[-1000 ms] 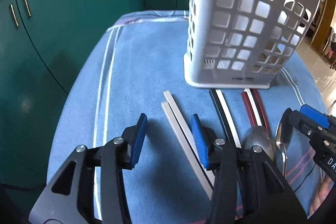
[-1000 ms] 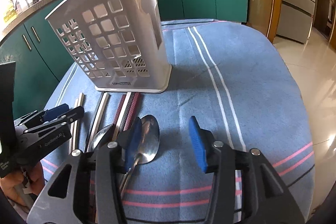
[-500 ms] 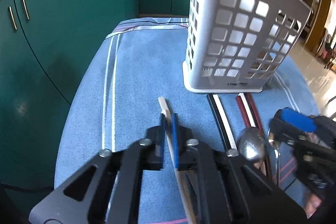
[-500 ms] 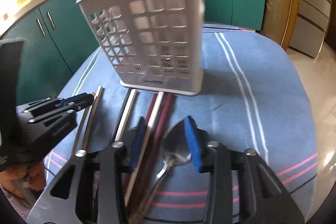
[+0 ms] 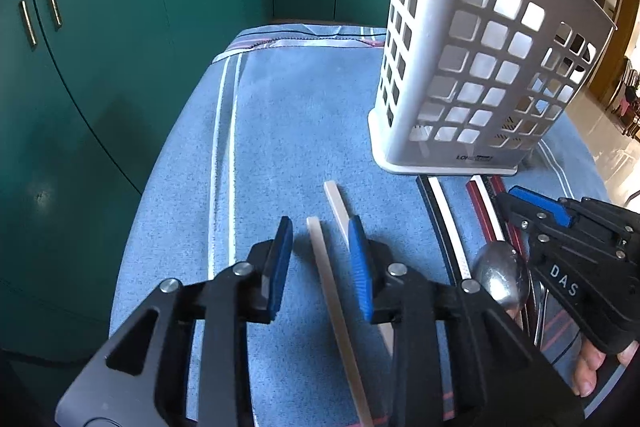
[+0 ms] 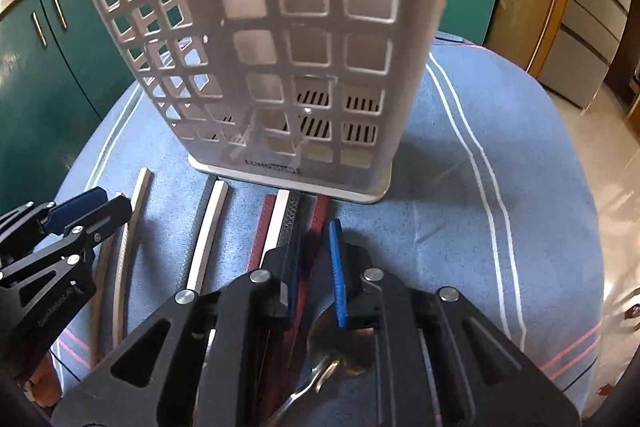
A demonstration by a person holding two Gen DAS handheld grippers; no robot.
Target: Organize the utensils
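Observation:
A white slotted utensil basket (image 5: 480,67) stands upright on the blue striped cloth (image 5: 304,131). In front of it lie two beige chopsticks (image 5: 332,287), a black-and-white pair (image 5: 440,215), a red-and-white pair (image 5: 484,203) and a steel spoon (image 5: 500,279). My left gripper (image 5: 320,227) straddles one beige chopstick; its jaws are opening and the pads stand clear of the stick. My right gripper (image 6: 316,231) hovers over the dark red chopsticks (image 6: 310,259) with its jaws closing; one red stick lies in the narrow gap, with no pad visibly pressing it. The spoon (image 6: 332,359) is partly hidden under that gripper.
Teal cabinets (image 5: 120,47) curve round the table's left and far sides. The cloth's edge drops off at the left and right. A person's fingers (image 5: 588,367) hold the right gripper (image 5: 520,205). The left gripper (image 6: 110,201) sits beside the beige chopsticks (image 6: 136,211).
The left jaws shut on a beige chopstick half a second ago and have since parted. The right gripper slid left from the spoon to over the red chopsticks, its jaws narrowing.

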